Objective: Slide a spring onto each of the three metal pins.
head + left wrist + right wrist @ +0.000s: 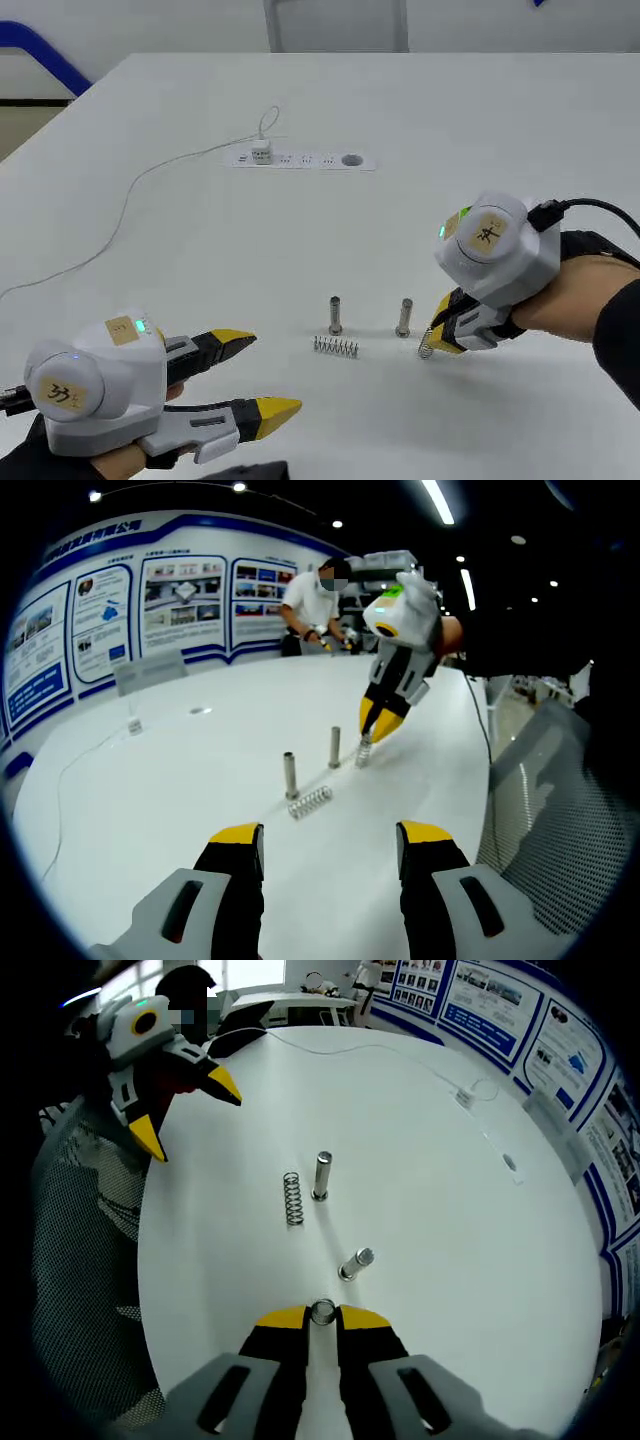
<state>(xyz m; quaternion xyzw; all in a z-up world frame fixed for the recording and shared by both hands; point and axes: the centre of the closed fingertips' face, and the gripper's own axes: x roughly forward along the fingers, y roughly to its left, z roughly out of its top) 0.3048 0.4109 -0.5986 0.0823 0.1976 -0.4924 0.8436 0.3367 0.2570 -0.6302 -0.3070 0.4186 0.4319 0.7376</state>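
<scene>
Pinching a spring (322,1312) between nearly closed fingers (283,1320), the right gripper (438,342) holds it upright at the right of the white worktop (200,240). The spring's lower end is down at the surface, just right of the right-hand metal pin (404,317). A second pin (335,314) stands left of that one, and a loose spring (335,347) lies flat just in front of it. The left gripper (256,374) sits near-left, well apart from the pins, its fingers spread wide and empty.
</scene>
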